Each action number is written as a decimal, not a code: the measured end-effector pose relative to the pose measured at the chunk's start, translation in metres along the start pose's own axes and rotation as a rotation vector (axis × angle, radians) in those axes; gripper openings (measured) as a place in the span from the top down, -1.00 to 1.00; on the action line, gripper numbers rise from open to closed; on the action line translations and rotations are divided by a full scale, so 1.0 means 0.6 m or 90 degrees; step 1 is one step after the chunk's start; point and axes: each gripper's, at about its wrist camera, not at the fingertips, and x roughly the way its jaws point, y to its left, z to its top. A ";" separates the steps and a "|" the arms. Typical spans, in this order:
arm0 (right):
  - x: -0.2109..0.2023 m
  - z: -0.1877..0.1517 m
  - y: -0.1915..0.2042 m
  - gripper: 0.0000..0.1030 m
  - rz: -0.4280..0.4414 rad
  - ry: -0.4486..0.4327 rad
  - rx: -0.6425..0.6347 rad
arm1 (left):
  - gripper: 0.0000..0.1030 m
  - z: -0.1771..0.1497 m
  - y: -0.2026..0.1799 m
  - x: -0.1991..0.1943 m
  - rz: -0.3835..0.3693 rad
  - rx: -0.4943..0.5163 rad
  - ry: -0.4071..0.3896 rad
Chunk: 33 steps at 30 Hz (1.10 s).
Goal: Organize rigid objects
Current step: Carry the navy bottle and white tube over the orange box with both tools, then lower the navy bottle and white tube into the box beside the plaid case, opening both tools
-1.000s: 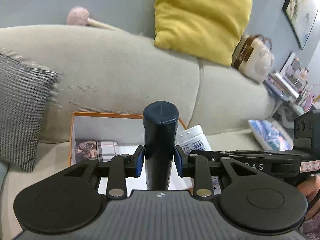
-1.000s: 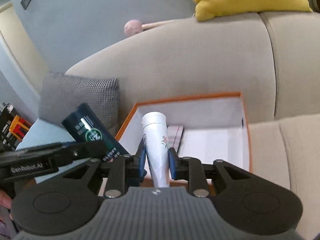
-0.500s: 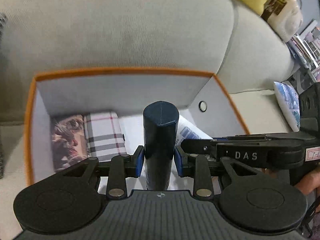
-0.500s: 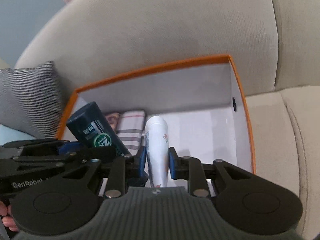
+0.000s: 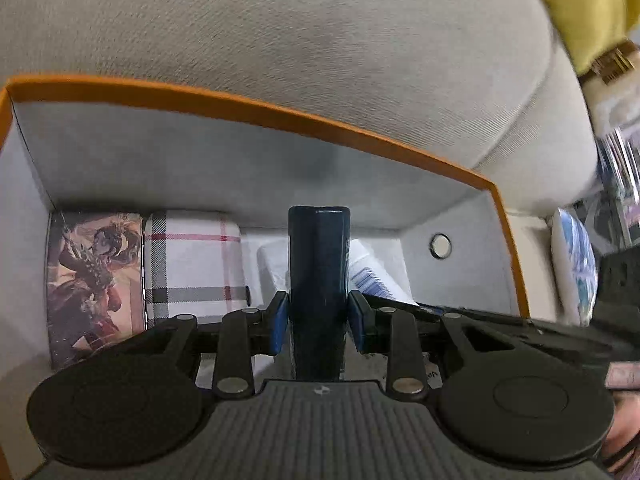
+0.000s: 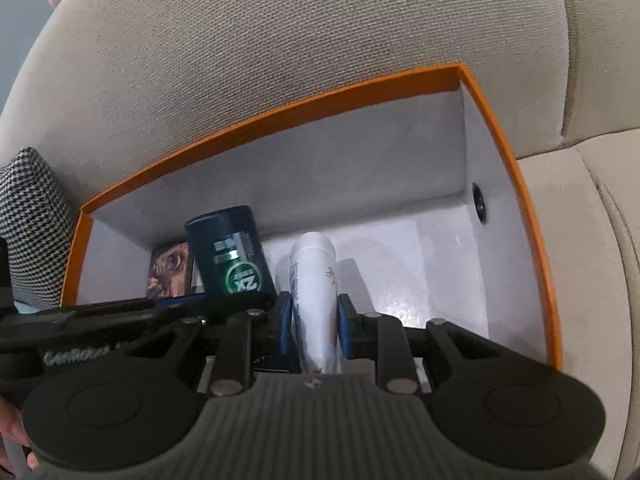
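Fingers [image 5: 280,322] of both grippers are clamped on toiletry containers held inside an orange-rimmed white cardboard box [image 6: 496,128].

Blue pads of the left gripper [image 5: 319,322] grasp a dark navy plastic bottle [image 5: 319,276] with a green round label, held upright-tilted over the box's left half, above a plaid-patterned flat case [image 5: 192,264] and an illustrated card box [image 5: 94,280] lying on the box floor. Close beside it, the right gripper [image 6: 315,330] pinches a white squeeze tube [image 6: 314,300] pointing toward the box's back wall. Beneath the box is a beige fabric sofa [image 6: 280,40]; a houndstooth cushion [image 6: 28,220] lies at its left.
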 end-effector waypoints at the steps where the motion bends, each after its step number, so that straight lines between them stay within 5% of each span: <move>1: 0.003 0.004 0.001 0.53 -0.003 0.000 0.004 | 0.31 0.003 0.005 0.003 -0.001 -0.010 0.002; 7: 0.023 0.008 0.015 0.53 -0.031 0.006 -0.009 | 0.31 0.015 0.022 0.011 0.021 -0.049 0.016; 16: 0.048 0.009 0.027 0.46 -0.036 0.025 -0.044 | 0.29 0.002 -0.019 -0.023 0.065 0.040 -0.030; 33: 0.075 -0.015 0.064 0.42 -0.132 0.111 -0.253 | 0.52 -0.034 -0.045 -0.002 0.119 0.104 0.007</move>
